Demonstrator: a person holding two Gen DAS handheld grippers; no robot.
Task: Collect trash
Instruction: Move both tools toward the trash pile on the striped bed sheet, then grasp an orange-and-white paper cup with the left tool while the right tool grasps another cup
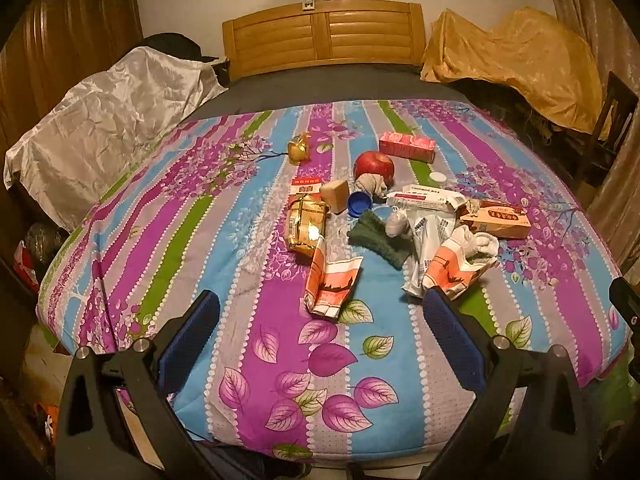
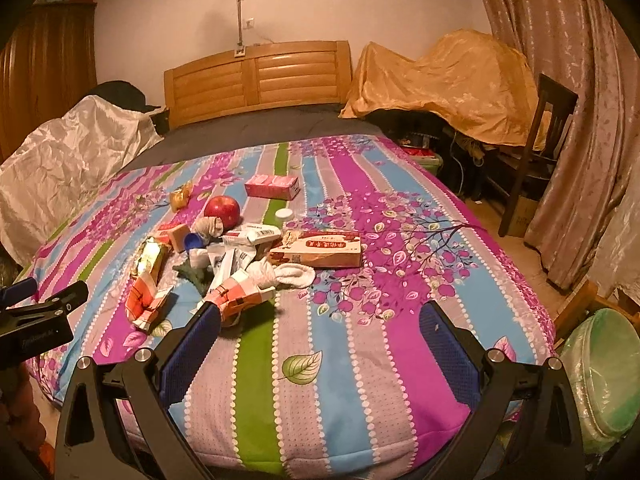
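A pile of litter lies mid-bed on the striped floral sheet (image 1: 280,360): two orange-white wrappers (image 1: 332,284) (image 2: 240,296), a gold packet (image 1: 306,224), white plastic packaging (image 1: 424,200), a brown box (image 1: 496,220) (image 2: 320,249), a pink box (image 1: 408,146) (image 2: 272,186), a blue cap (image 1: 360,203), a red apple (image 1: 374,164) (image 2: 222,207), socks (image 1: 480,242) and a green cloth (image 1: 378,238). My left gripper (image 1: 320,316) is open and empty, short of the pile. My right gripper (image 2: 320,320) is open and empty; its left finger (image 2: 196,344) is next to an orange wrapper.
A bin lined with a green bag (image 2: 604,376) stands at the bed's right front corner. The wooden headboard (image 1: 324,36) is at the back, covered furniture on both sides (image 1: 104,108) (image 2: 448,80), a dark chair (image 2: 540,148) at the right.
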